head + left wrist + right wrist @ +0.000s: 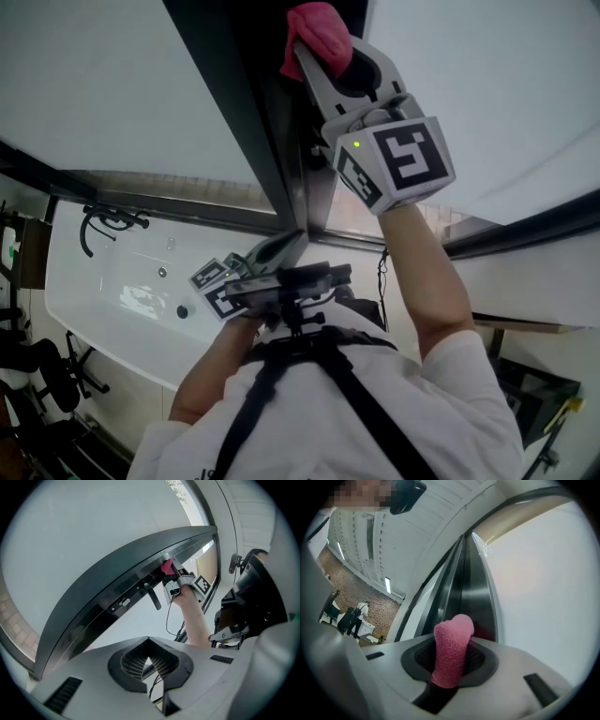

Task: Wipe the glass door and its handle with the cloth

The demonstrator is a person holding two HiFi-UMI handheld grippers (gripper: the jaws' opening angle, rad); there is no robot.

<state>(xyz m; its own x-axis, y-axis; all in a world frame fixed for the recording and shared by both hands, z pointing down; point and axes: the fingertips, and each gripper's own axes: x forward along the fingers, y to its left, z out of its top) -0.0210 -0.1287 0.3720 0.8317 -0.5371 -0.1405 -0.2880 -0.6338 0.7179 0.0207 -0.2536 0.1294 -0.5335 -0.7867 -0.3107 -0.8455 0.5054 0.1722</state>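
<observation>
The cloth (453,639) is pink and fuzzy, bunched into a thick roll. It is clamped between the right tongs (451,662), and its rounded end sticks out past them. That end sits at the door's dark metal frame (251,103); actual contact cannot be confirmed. The glass door (84,536) has pale, frosted-looking panes on both sides of this frame. The handle (153,596) is a slim dark lever jutting out from a long dark plate on the frame. The cloth (167,566) lies just beside the handle and apart from it.
</observation>
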